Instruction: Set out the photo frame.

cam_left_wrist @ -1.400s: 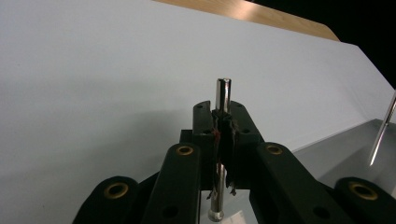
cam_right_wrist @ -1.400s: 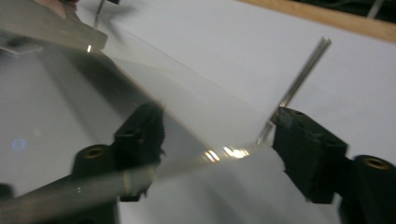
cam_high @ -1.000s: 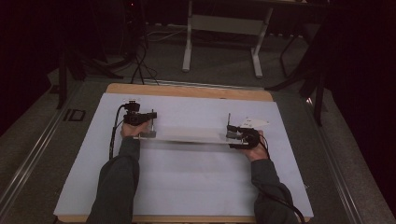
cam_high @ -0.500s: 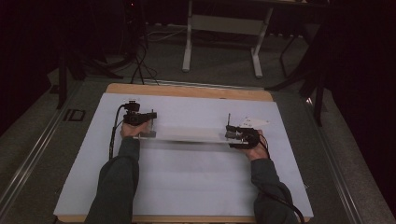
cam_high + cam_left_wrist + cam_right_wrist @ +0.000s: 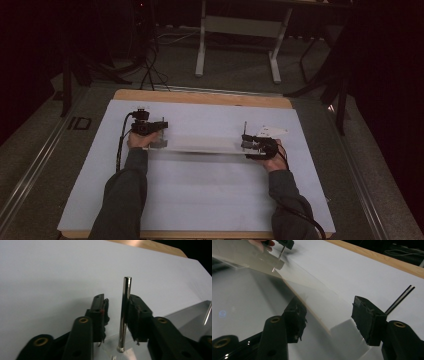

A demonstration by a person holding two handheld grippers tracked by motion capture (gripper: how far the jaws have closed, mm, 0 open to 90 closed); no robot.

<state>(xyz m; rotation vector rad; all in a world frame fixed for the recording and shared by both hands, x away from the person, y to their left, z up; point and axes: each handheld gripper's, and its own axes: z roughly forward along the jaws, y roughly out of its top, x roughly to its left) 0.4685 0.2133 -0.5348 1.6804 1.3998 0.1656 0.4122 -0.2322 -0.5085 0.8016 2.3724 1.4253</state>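
High view: clear acrylic plate [image 5: 200, 145] lies crosswise mid-table on white sheet [image 5: 200, 200], nearer far edge than near one. Left gripper [image 5: 159, 134] at plate's left end, right gripper [image 5: 246, 145] at right end; small white piece [image 5: 272, 131] just beyond right gripper.

Left gripper view: jaws just been opening, now apart; upright metal pin [image 5: 124, 315] between them, against right pad, clear of left.

Right gripper view: jaws apart, straddling plate edge [image 5: 312, 312] w/o pressing; white block [image 5: 347, 336] by right jaw; second pin [image 5: 399, 300] behind.
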